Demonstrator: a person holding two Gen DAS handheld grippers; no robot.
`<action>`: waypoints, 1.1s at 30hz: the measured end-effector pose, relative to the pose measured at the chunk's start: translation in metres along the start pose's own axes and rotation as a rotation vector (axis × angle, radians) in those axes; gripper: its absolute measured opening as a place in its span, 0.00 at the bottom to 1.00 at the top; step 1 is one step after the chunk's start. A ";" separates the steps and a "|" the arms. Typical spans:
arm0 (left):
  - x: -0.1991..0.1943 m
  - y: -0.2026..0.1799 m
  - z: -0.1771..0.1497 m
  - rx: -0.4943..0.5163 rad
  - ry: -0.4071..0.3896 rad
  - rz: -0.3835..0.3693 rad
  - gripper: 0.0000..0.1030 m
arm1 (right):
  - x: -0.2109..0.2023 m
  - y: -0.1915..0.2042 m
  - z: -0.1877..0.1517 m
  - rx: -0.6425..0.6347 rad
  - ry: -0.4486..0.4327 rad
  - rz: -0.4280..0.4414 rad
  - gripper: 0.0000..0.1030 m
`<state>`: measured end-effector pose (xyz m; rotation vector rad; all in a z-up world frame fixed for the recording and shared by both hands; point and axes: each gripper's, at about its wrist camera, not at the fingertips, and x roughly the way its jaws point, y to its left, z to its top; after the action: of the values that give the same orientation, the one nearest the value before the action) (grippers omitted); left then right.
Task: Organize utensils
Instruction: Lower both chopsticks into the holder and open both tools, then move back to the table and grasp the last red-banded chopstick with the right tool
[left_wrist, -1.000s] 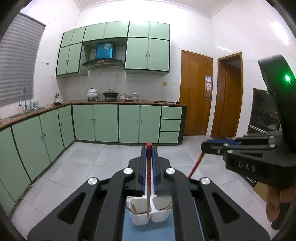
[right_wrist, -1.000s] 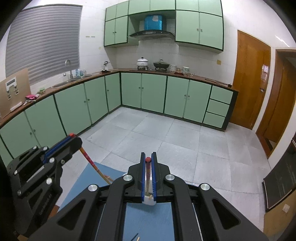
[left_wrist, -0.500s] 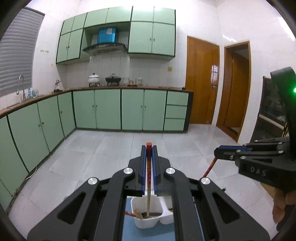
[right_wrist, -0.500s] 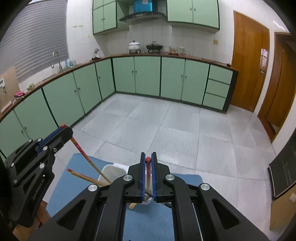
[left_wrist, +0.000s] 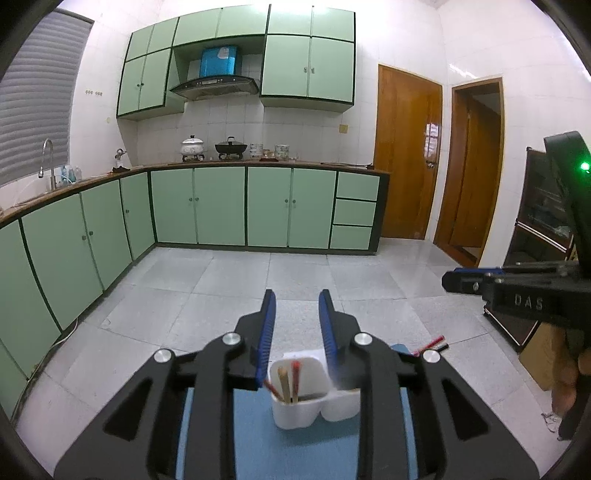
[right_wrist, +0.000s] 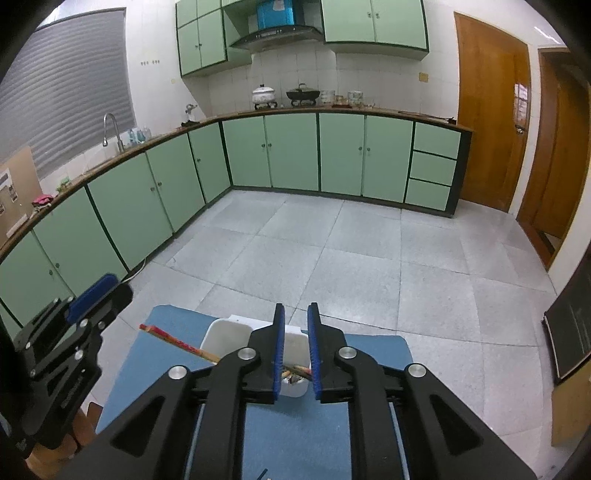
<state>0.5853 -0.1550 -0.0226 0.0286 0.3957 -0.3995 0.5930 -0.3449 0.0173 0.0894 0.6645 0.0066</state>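
Both pairs of fingers have just been opening and stand apart, empty, over the white holder: left gripper, right gripper. Chopsticks now stand in its compartments, so that drop looks done. A red-tipped pair lies on the blue mat, seemingly left to collect. Nothing blocks the tabletop.
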 end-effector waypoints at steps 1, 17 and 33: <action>-0.007 -0.001 -0.002 0.002 -0.004 0.000 0.23 | -0.006 -0.001 -0.002 0.003 -0.008 0.006 0.15; -0.152 -0.020 -0.078 0.018 0.029 0.006 0.39 | -0.107 0.024 -0.130 -0.108 -0.142 0.014 0.29; -0.230 -0.024 -0.199 0.013 0.033 0.004 0.59 | -0.134 0.050 -0.355 -0.035 -0.109 -0.055 0.39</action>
<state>0.3083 -0.0711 -0.1175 0.0482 0.4252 -0.3980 0.2696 -0.2714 -0.1737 0.0373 0.5576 -0.0393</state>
